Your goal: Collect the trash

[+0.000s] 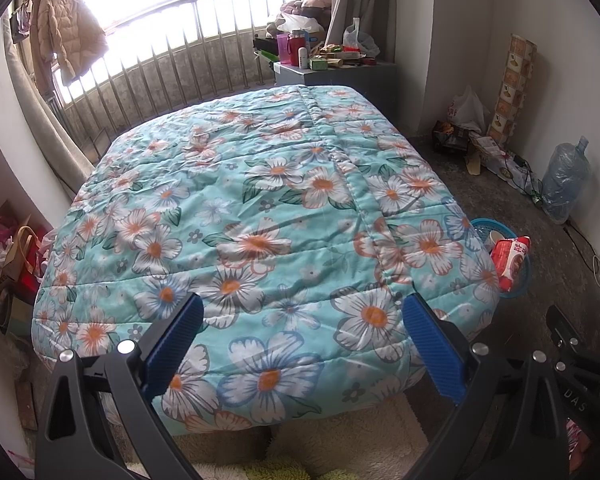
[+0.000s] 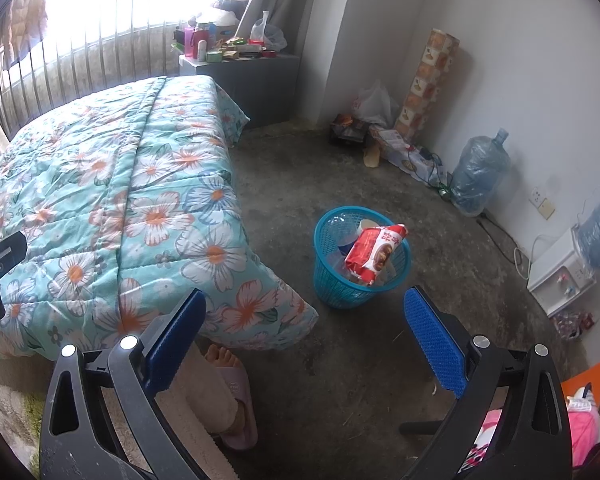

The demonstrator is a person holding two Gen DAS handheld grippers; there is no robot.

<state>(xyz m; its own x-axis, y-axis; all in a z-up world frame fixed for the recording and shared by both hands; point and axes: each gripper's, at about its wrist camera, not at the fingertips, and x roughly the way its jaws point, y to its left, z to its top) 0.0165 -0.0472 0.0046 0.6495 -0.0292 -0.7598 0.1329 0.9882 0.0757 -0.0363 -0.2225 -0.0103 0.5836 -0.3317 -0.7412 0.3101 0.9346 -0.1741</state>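
Note:
A blue plastic trash basket [image 2: 332, 286] stands on the concrete floor right of the bed. A red and white snack bag [image 2: 374, 252] sticks out of it, with a paper cup [image 2: 367, 224] and a clear bottle [image 2: 338, 226] inside. The basket also shows in the left wrist view [image 1: 520, 280], with the snack bag [image 1: 510, 258] at the bed's right edge. My left gripper [image 1: 302, 346] is open and empty above the foot of the bed. My right gripper [image 2: 304, 346] is open and empty, above the floor just short of the basket.
The bed with a floral quilt [image 1: 260, 208] fills the left. A cluttered grey cabinet [image 2: 244, 76] stands behind it. A water jug [image 2: 478, 176], bags and cables lie along the right wall. A water dispenser [image 2: 560, 276] sits at right. A slippered foot [image 2: 236, 396] is below.

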